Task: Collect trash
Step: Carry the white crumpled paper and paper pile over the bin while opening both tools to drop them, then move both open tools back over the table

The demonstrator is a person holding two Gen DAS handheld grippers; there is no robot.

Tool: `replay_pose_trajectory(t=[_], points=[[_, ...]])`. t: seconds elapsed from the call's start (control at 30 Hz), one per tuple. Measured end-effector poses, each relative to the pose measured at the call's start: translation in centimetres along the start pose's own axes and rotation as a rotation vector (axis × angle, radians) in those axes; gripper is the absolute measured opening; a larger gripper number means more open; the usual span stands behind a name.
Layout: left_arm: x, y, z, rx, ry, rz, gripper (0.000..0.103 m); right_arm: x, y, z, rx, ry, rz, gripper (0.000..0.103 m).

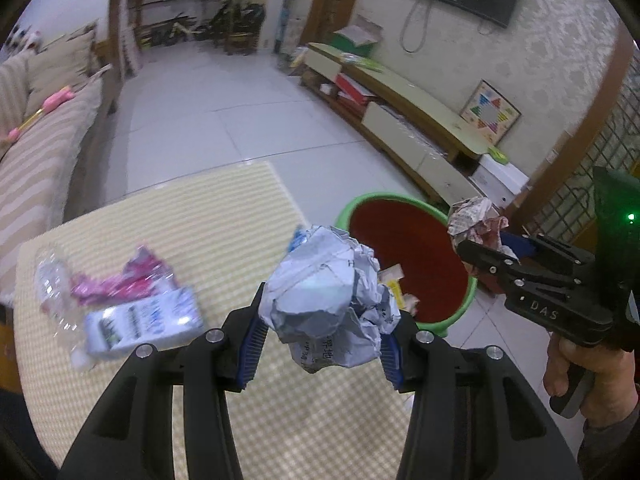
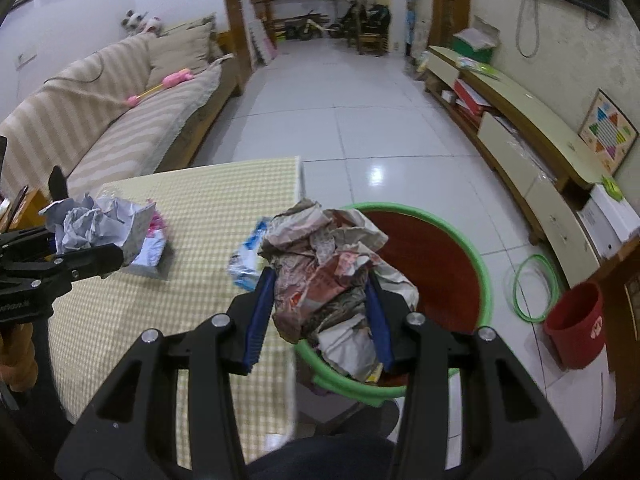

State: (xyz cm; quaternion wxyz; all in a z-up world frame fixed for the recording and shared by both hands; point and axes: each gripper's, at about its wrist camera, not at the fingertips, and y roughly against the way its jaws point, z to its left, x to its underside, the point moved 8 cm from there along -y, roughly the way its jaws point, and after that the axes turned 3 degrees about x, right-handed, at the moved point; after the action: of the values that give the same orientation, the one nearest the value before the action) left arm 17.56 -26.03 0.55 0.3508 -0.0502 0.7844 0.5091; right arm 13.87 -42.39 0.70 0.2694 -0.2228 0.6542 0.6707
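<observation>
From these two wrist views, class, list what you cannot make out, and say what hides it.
- Bin contents: mostly hidden behind the reddish paper wad, right view.
- Print on the carton: motion-blurred, left view.
- Blue packet: half covered by the wad, right view.
- Left hand: cut off by the frame edge, right view.

Bin (image 2: 478, 264) right of table (image 2: 224, 200); carton (image 1: 144, 326) on table.
</observation>
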Motion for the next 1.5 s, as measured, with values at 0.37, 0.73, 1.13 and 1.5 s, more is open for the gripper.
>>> replay_pose_trajectory(t=[0.37, 0.73, 1.13, 1.5], points=[[-2.0, -5.1, -5.0, 0.105, -0.048, 0.065, 0.046, 0.4, -1.6, -5.7, 0.031, -0.104, 0.004, 0.043], [-2.5, -10.7, -7.9, 0.206, -0.008, 0.147, 0.046, 2.6, -4.2, -8.9, 0.039, -0.167, 0.049, 0.043], [-2.9, -13.4, -9.4, 0.201, -0.01, 0.18, 0.049, 3.0, -5.4, -9.9, 0.033, -0.183, 0.066, 0.044], [-3.3, -12.4, -8.1, 0.154, 0.038, 0.142, 0.095, 3.6, -5.1, -10.2, 0.074, -0.169, 0.069, 0.088]])
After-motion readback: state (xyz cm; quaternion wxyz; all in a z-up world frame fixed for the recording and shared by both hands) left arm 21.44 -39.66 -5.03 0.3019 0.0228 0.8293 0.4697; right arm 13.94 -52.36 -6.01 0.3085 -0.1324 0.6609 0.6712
